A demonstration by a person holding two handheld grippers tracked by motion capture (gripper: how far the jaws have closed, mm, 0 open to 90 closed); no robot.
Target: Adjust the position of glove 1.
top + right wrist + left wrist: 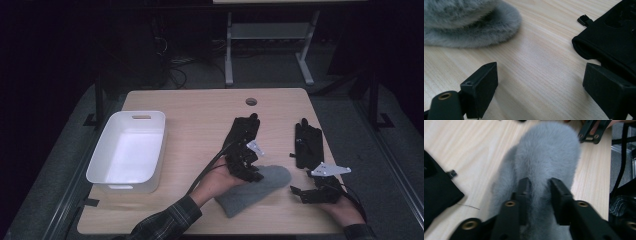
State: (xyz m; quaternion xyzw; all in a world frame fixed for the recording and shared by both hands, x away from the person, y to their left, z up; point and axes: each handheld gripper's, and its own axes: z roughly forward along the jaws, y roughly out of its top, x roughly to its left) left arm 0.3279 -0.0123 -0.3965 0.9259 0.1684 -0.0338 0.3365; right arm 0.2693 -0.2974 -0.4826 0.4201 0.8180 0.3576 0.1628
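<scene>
When viewed from above, dominated by the pale wooden tabletop (200, 107), with a small round hole (251, 101) near its twelve o'clock edge.

Next in size, at nine o'clock on the tabletop: white plastic bin (102, 155), rectangular, with a handle slot in its far wall.

Then the grey fuzzy mitten (260, 187), lying flat toward six o'clock, just right of centre, rounded end pointing to about two o'clock. Seen close in the left gripper view (549, 152), soft pile all over.

Two black gloves after that: left black glove (245, 127) at twelve o'clock of the mitten, right black glove (307, 142) at two o'clock of it, both flat on the wood, well apart from the bin.

Left tool (252, 175), held in the left hand (217, 182) with a plaid sleeve (165, 222) behind it: set down on the mitten's eleven o'clock edge. Jaws partly apart in its own view (539, 185), fur between them, not pinching it.

Right tool (300, 187), at three o'clock of the mitten: jaws spread wide just above bare wood (540, 75), gripping nothing, mitten at eleven o'clock and right black glove at two o'clock of them.
</scene>
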